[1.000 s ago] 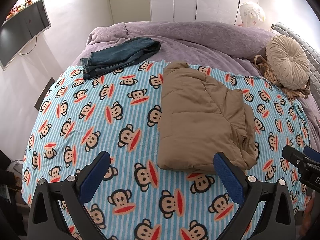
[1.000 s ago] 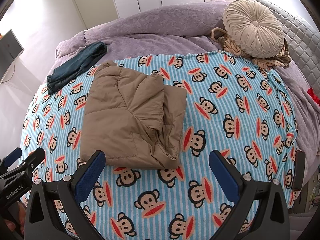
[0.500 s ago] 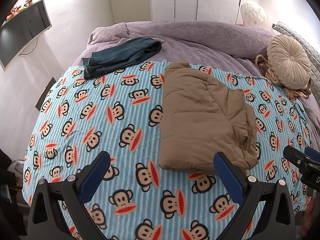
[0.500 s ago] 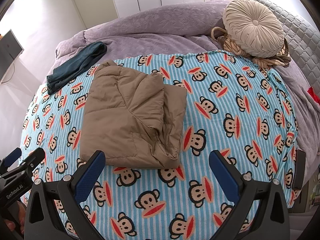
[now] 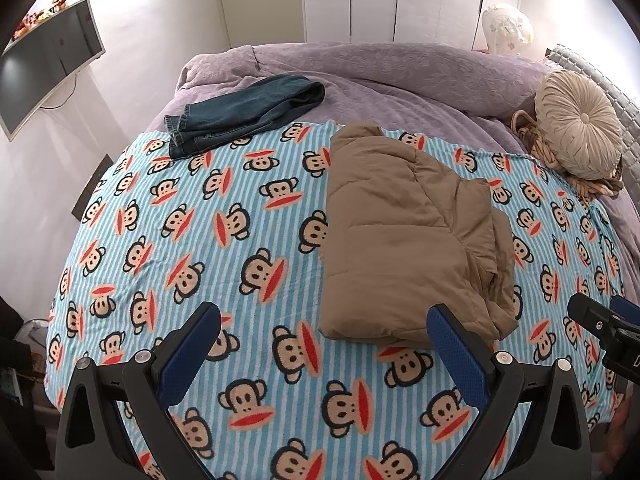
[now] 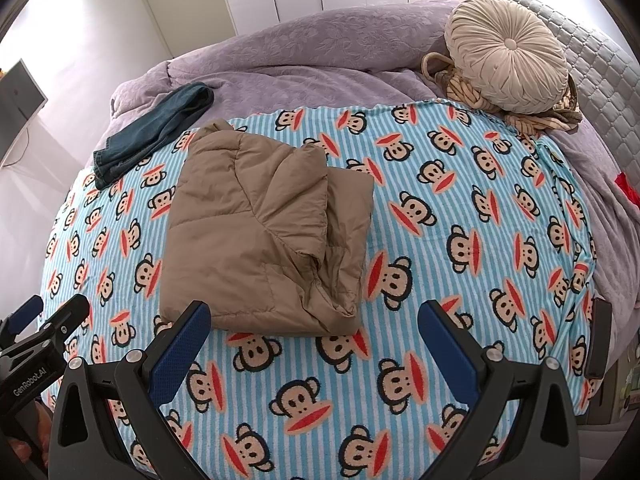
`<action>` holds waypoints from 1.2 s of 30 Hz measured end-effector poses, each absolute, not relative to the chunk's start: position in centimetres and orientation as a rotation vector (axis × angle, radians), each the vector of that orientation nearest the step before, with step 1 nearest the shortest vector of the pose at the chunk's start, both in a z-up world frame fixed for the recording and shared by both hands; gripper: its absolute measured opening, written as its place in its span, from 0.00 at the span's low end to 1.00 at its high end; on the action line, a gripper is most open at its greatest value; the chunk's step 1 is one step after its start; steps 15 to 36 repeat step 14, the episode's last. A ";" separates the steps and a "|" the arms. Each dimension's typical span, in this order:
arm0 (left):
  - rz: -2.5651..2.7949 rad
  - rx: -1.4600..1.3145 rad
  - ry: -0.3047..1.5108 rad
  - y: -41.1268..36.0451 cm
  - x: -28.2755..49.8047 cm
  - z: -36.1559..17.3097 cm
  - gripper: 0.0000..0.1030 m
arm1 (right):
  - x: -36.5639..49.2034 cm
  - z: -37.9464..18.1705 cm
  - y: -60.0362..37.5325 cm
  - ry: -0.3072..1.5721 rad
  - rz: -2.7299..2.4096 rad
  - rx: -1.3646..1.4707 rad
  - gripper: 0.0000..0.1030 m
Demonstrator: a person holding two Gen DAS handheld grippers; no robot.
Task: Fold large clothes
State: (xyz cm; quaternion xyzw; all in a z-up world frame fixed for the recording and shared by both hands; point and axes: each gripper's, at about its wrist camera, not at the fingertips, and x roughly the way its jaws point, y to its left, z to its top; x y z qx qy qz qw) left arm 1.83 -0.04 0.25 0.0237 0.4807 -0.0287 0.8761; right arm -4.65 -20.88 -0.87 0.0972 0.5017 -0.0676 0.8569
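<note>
Blue pads are seen on both grippers, and both are held wide apart with nothing between the fingers. The left gripper is held above the near part of the bed, over a striped blanket printed with monkey faces; its right finger is seen in front of the near edge of the jacket. The right gripper is held over the same blanket, with its left finger in front of the jacket's near edge. Contact with the cloth cannot be told in either view. Each gripper is caught at the edge of the other's view.

The jacket, tan and quilted, is laid folded into a rough rectangle on the blanket, with loose layers bunched at its near right corner. Beyond it, at the far left edge of the blanket, folded jeans are laid partly on a purple quilt. A round pleated cushion is set at the far right, on top of a striped tan cloth. A screen is mounted on the left wall.
</note>
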 end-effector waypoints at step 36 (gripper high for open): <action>-0.065 0.013 1.008 0.2 1.9 0.4 1.00 | -5.6 -1.6 -20.4 1.066 -0.145 0.207 1.00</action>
